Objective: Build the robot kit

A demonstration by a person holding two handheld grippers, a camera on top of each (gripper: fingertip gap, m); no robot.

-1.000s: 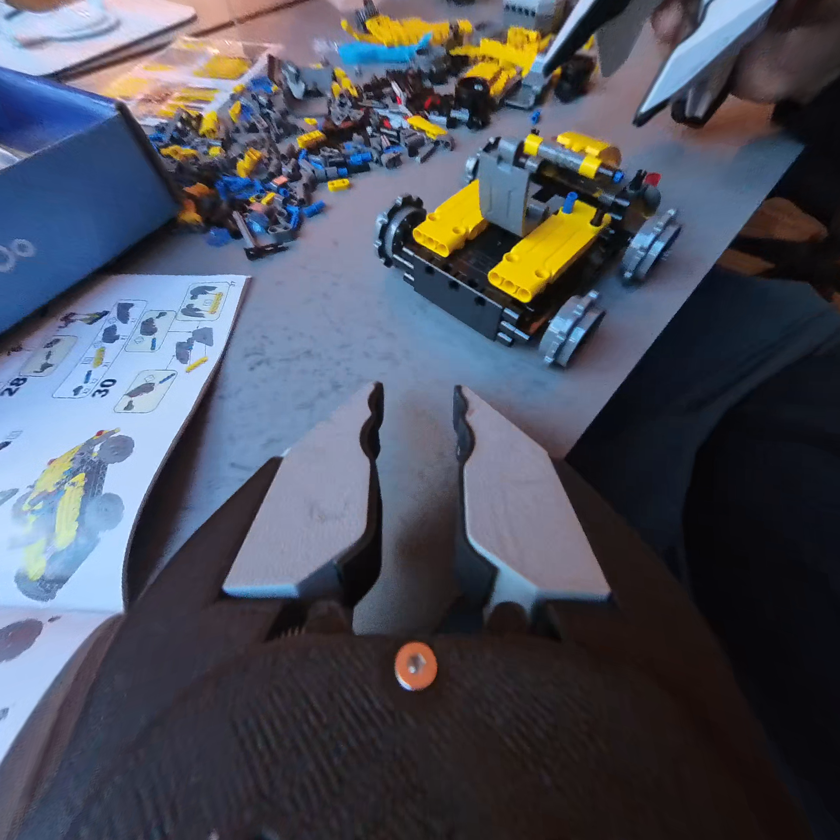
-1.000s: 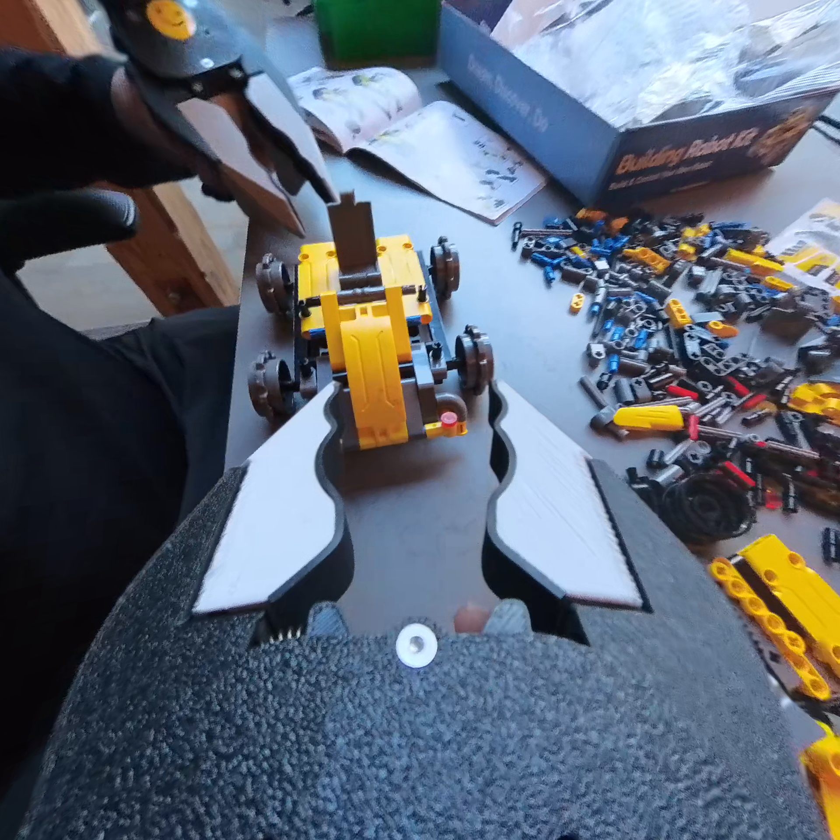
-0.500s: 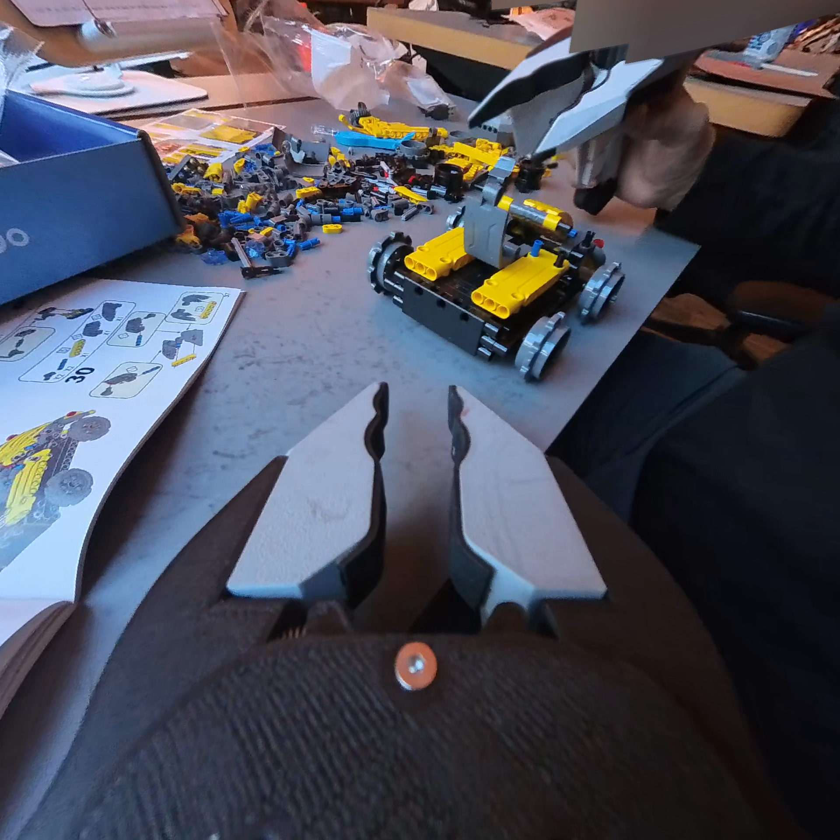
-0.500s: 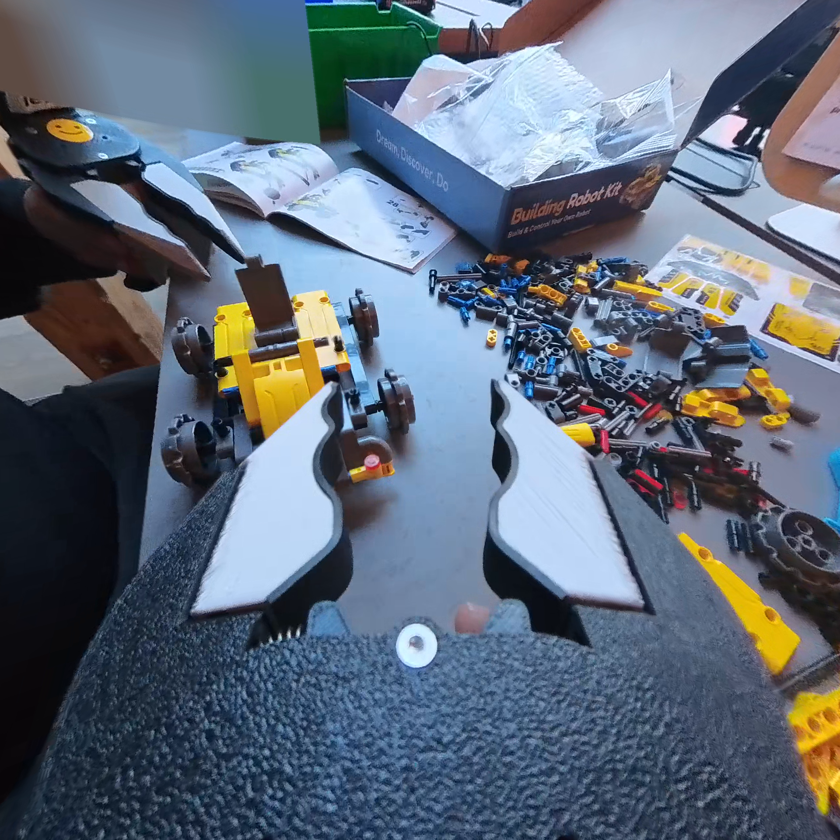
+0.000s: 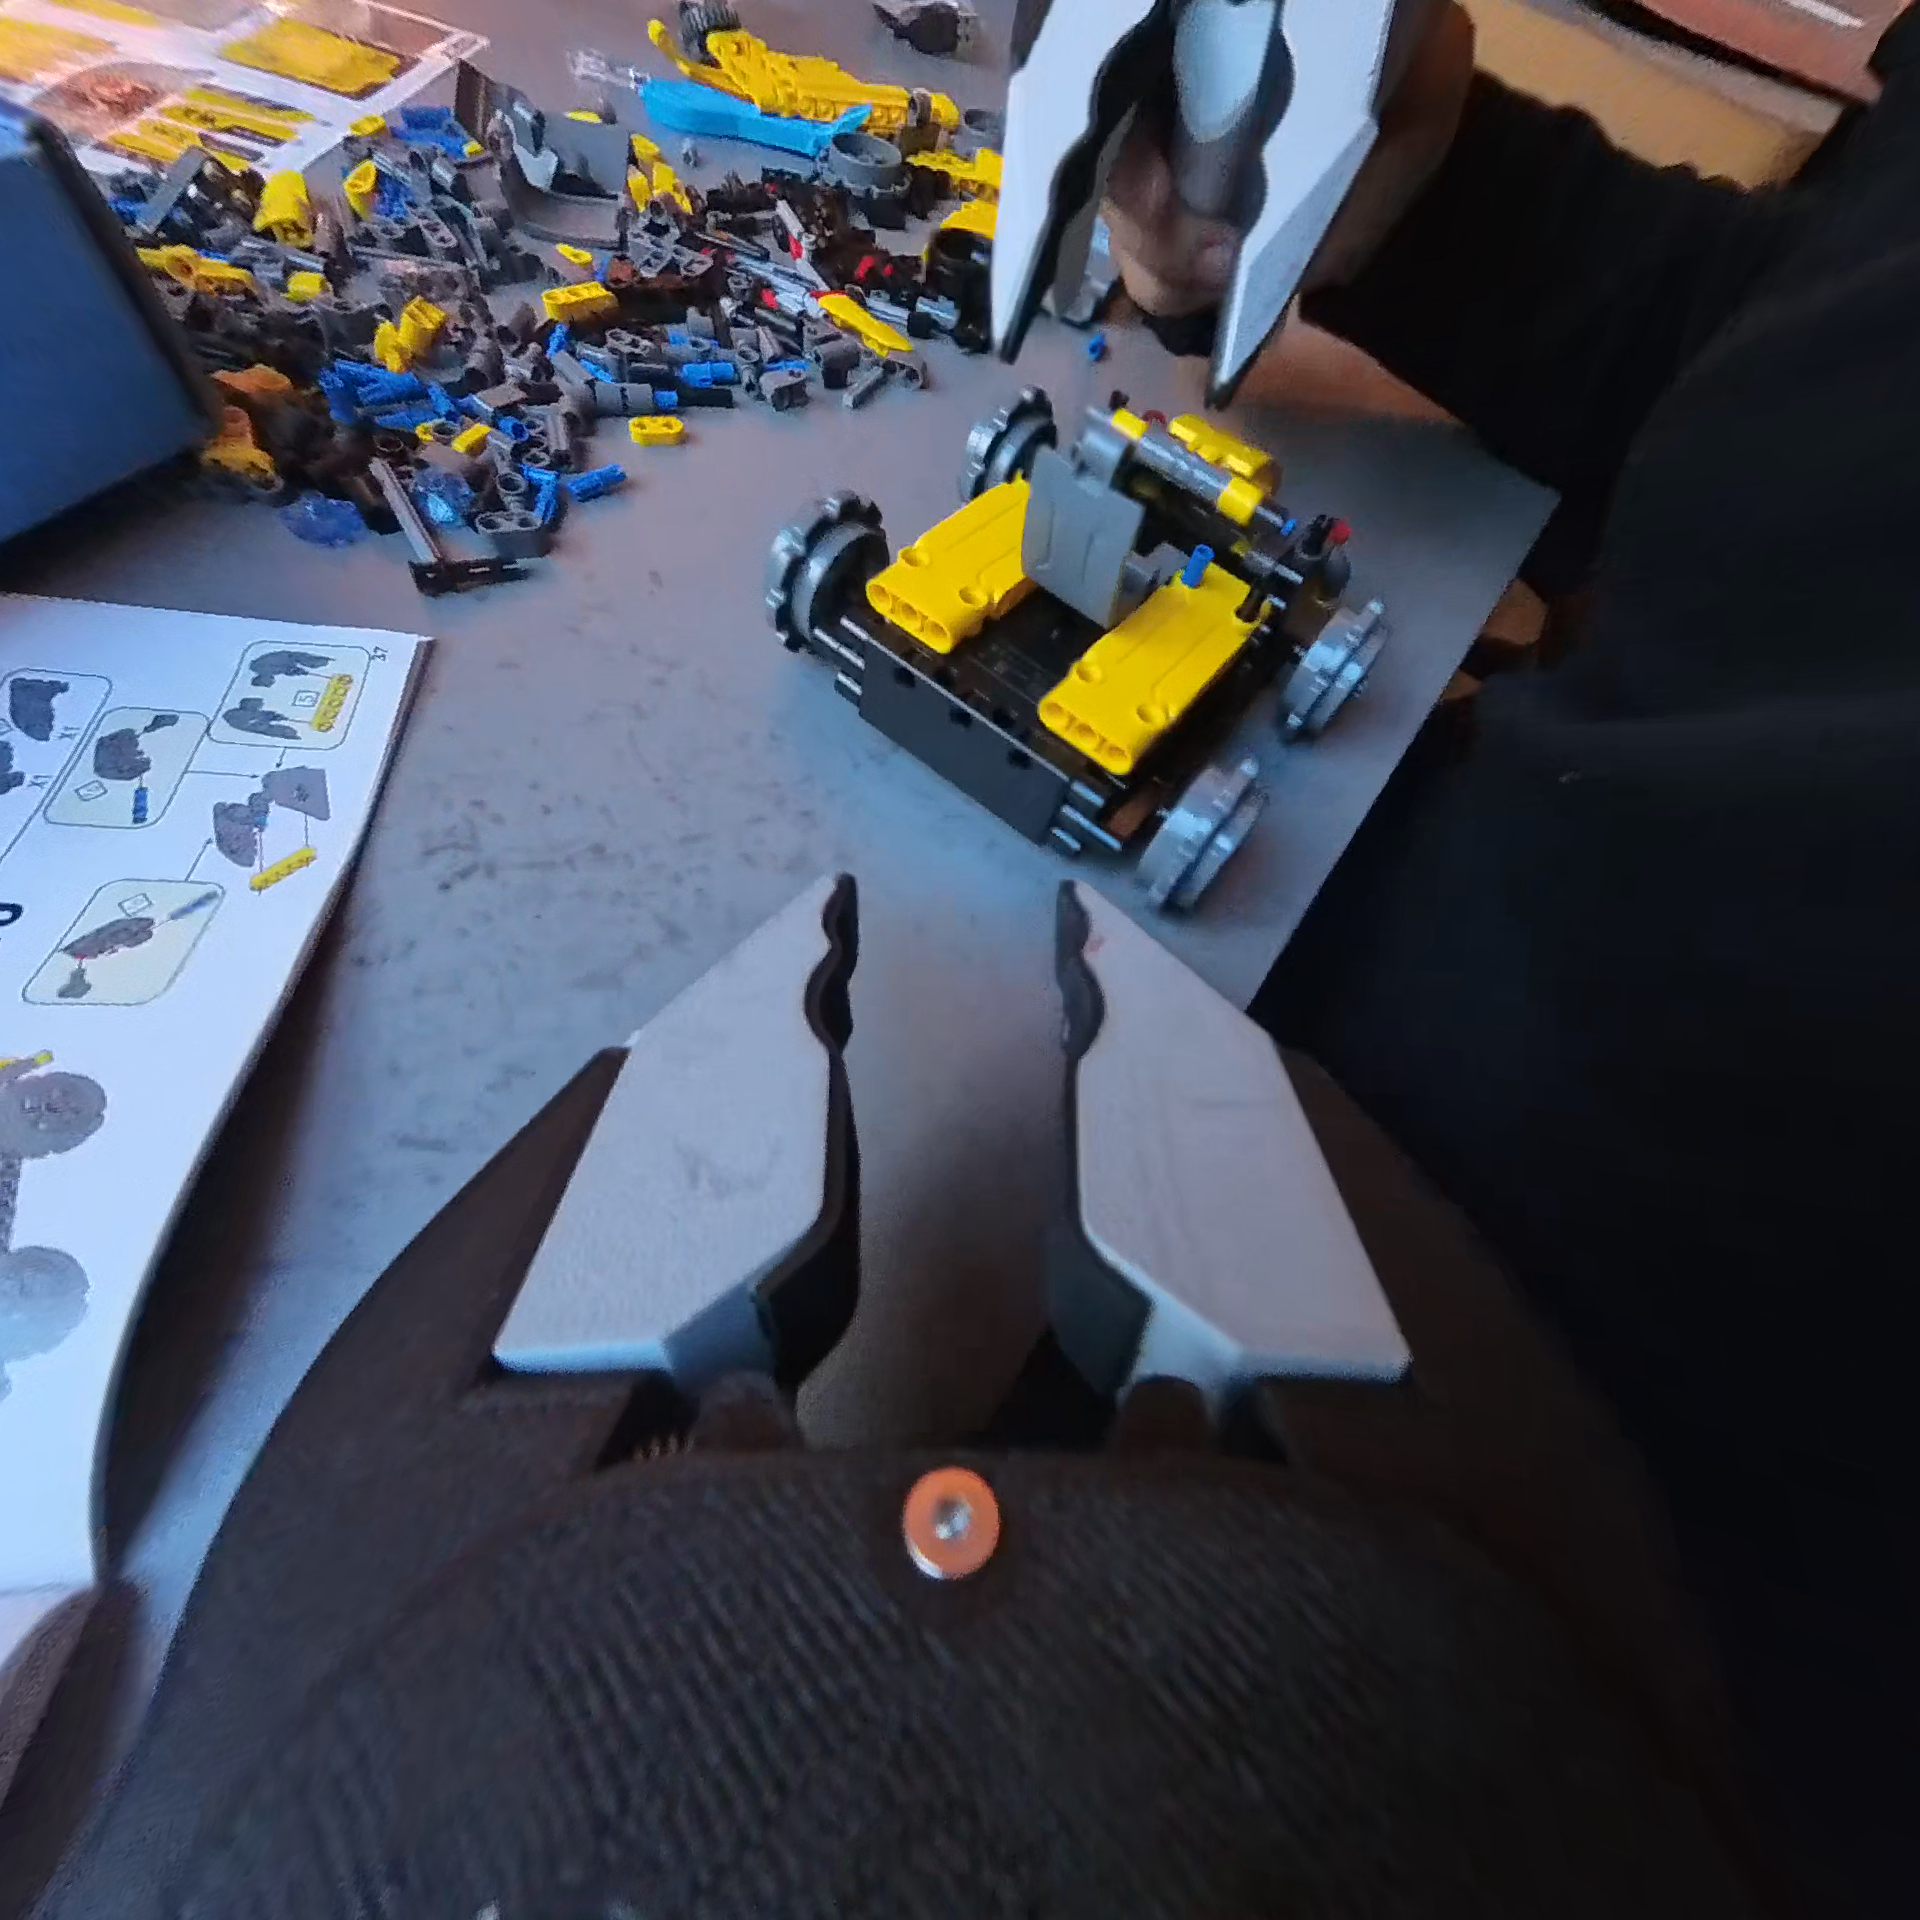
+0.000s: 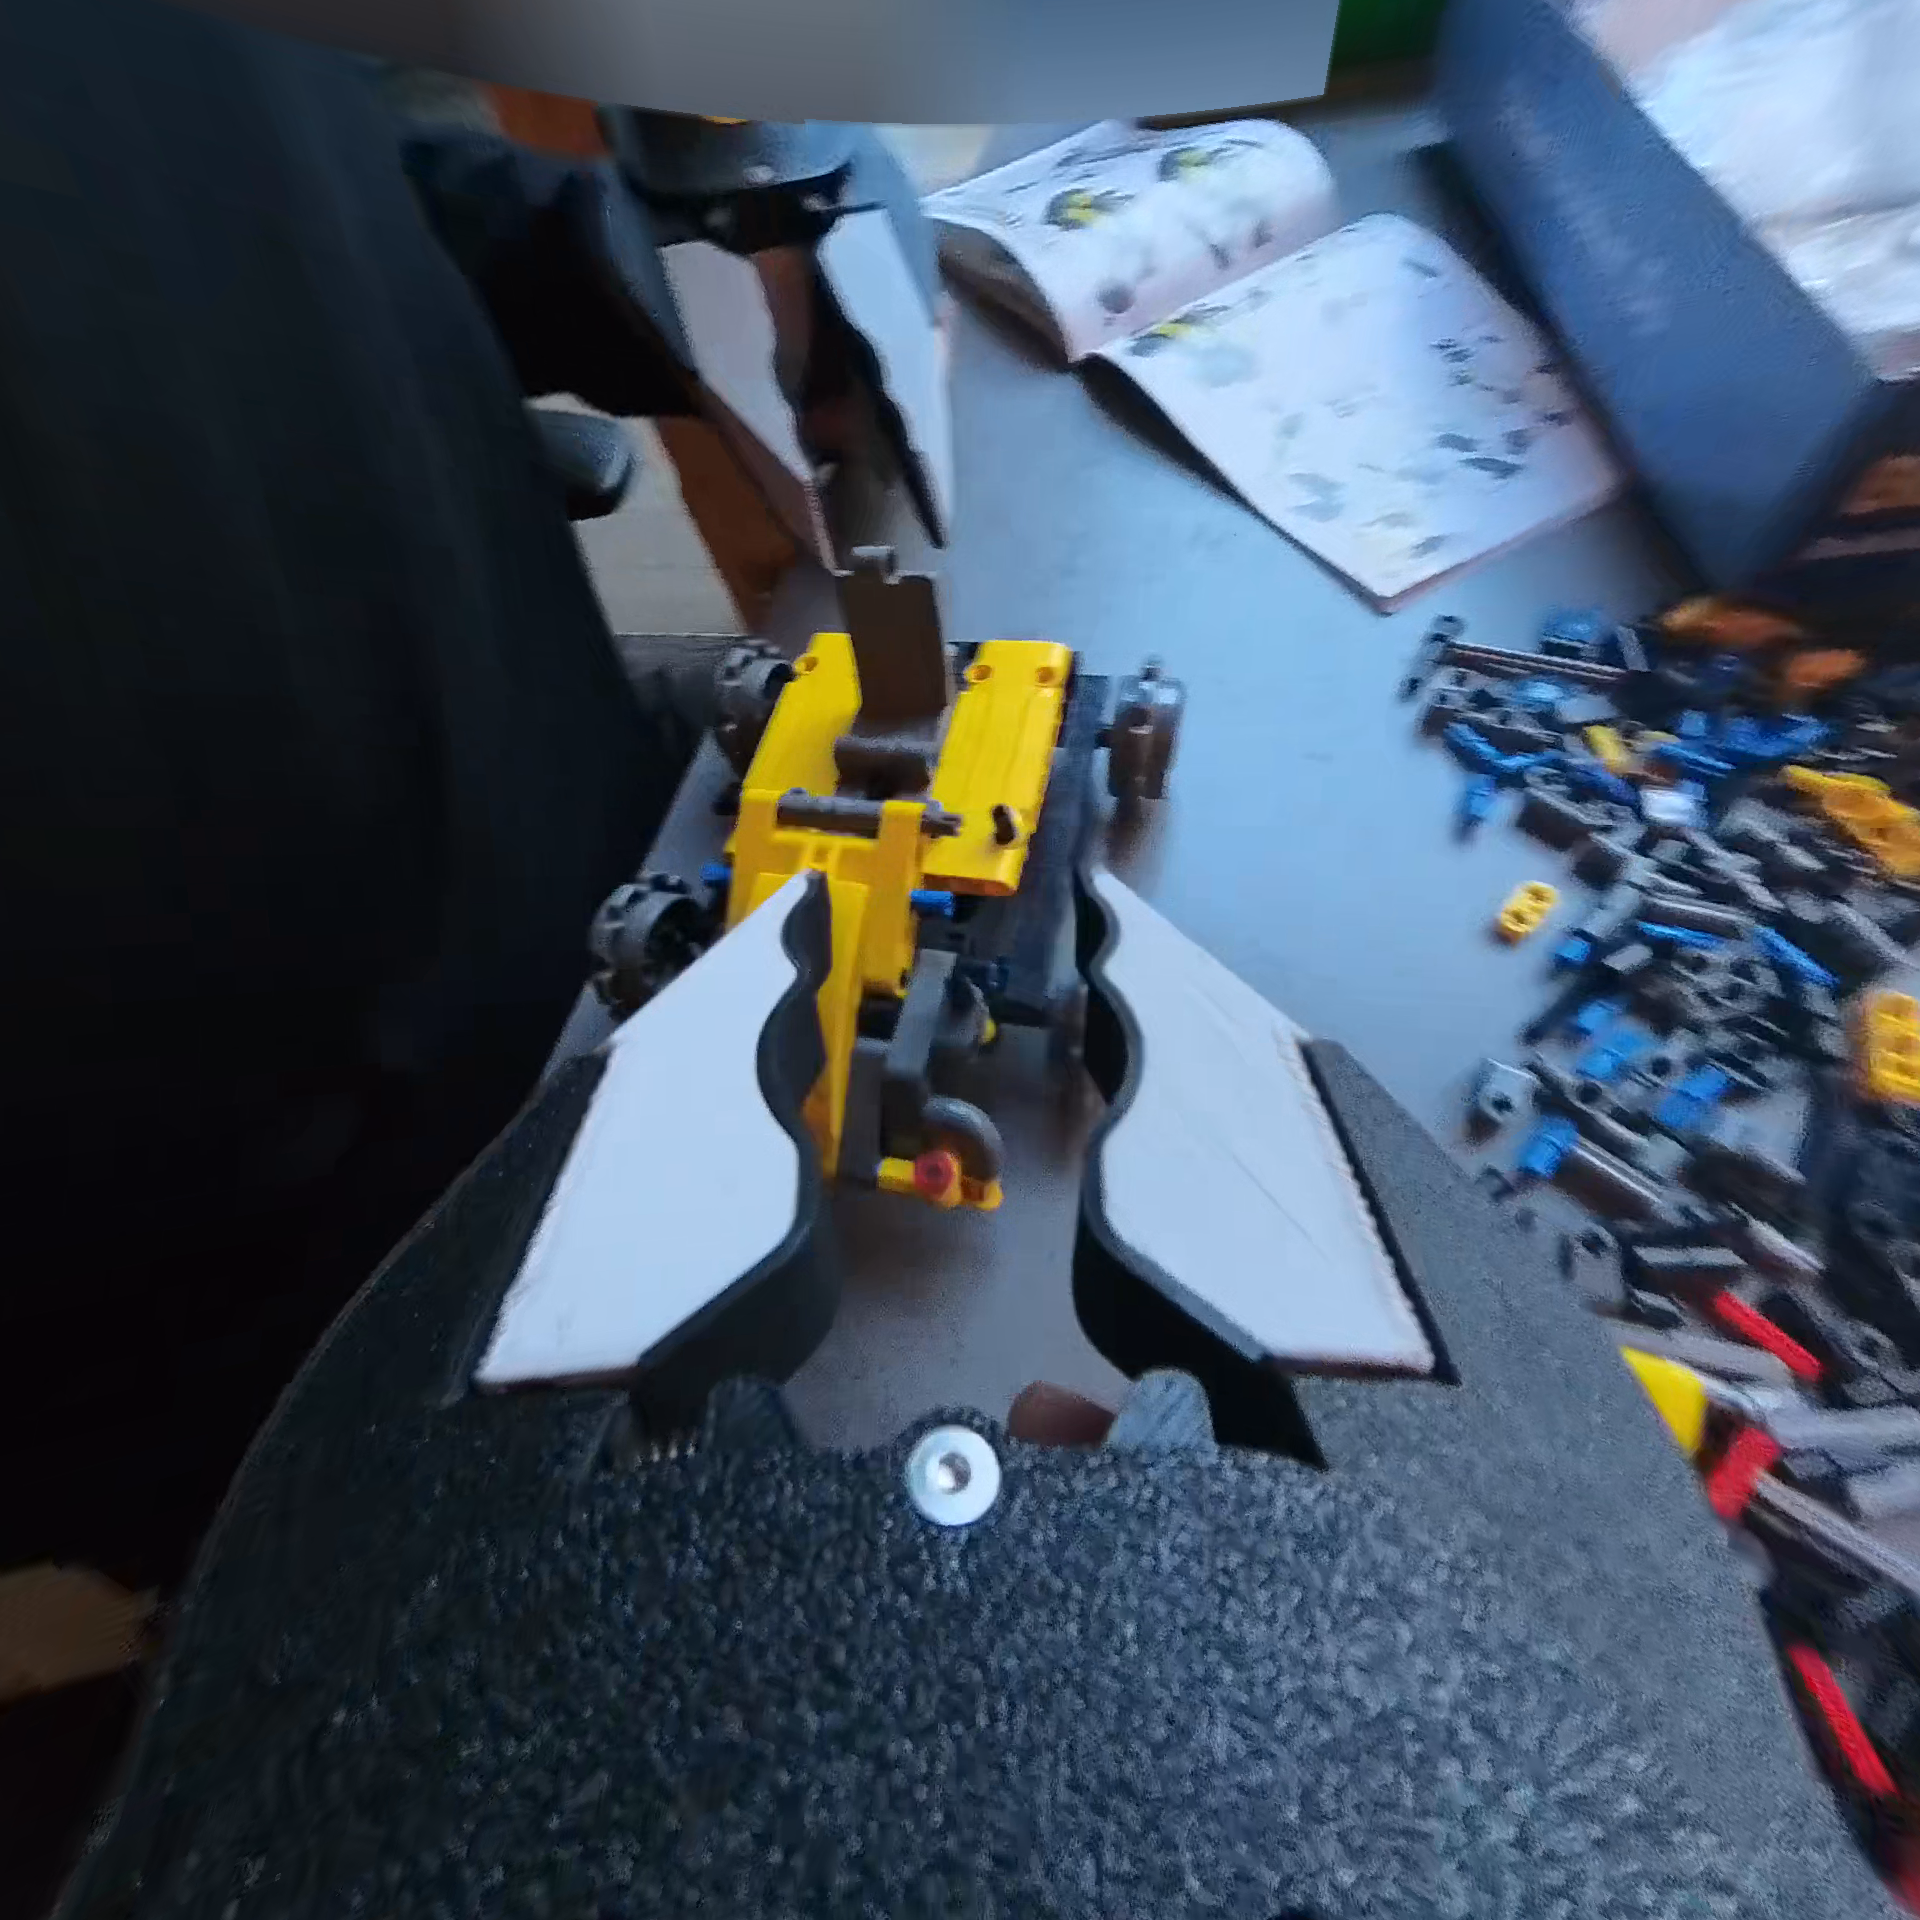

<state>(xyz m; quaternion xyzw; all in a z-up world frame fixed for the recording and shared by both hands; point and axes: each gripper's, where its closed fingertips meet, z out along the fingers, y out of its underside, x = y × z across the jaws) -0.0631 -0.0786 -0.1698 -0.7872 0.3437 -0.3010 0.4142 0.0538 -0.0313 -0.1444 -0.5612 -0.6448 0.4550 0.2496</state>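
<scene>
evidently the right gripper (image 6: 951, 914), jaws parted and empty, hovers over the yellow brick car (image 5: 1070, 634) near the table edge (image 5: 1382, 769), seemingly straddling its rear, while the left gripper (image 5: 956, 925), gaping slightly, holds nothing short of it.

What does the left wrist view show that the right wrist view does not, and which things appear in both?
Only the left wrist view: a long light-blue plastic piece behind the loose bricks.

Only the right wrist view: crumpled clear plastic bags inside the dark blue cardboard box.

Both: the yellow-and-black brick vehicle, the open instruction booklet, the pile of loose small bricks on the grey table, and both open hand-held grippers, left and right.
</scene>
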